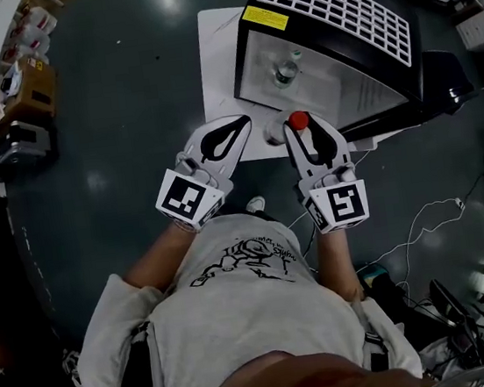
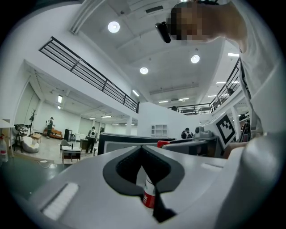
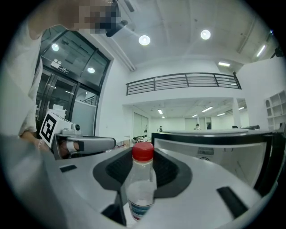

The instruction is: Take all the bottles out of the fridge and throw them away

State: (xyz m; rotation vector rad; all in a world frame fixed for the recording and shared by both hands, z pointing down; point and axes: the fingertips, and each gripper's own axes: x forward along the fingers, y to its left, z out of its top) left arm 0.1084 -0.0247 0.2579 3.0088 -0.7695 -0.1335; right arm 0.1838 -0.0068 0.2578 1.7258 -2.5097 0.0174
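Red-capped bottle [image 3: 142, 179], clear plastic with a label low on the body, stands upright between the jaws of the right hand-held gripper [image 3: 143, 151]. Its long axis is vertical, cap up, at right angles to the level jaws. The dark pads sit on either side of the body and the jaws are set fairly wide. The bottle is gripped and held off the floor. In the head view the cap shows as a red dot near the jaw tips.

Red-label bottle [image 2: 149, 194] sits low in the slot between the pads of the left hand-held gripper [image 2: 142, 148]. Only a pale upper part and the red label band show, because the jaws hide the base. Its long axis is near vertical, with the top leaning slightly left. The jaw tips nearly meet beyond it. The jaws are narrow and closed on this bottle, as far as the view shows.

Both grippers lie side by side and point toward the far side. In the head view their tips come just short of the fridge [image 1: 333, 8].

The fridge has a black frame, a white grille and a glass panel. A third bottle [image 1: 284, 71] stands upright behind the glass, cap toward the camera. The fridge rests on a white sheet [image 1: 218, 67] laid on the dark floor [image 1: 126, 115].

A marker cube [image 1: 188, 197] sits at the near end of the left gripper. Cables [image 1: 422, 217] trail across the floor at near right.
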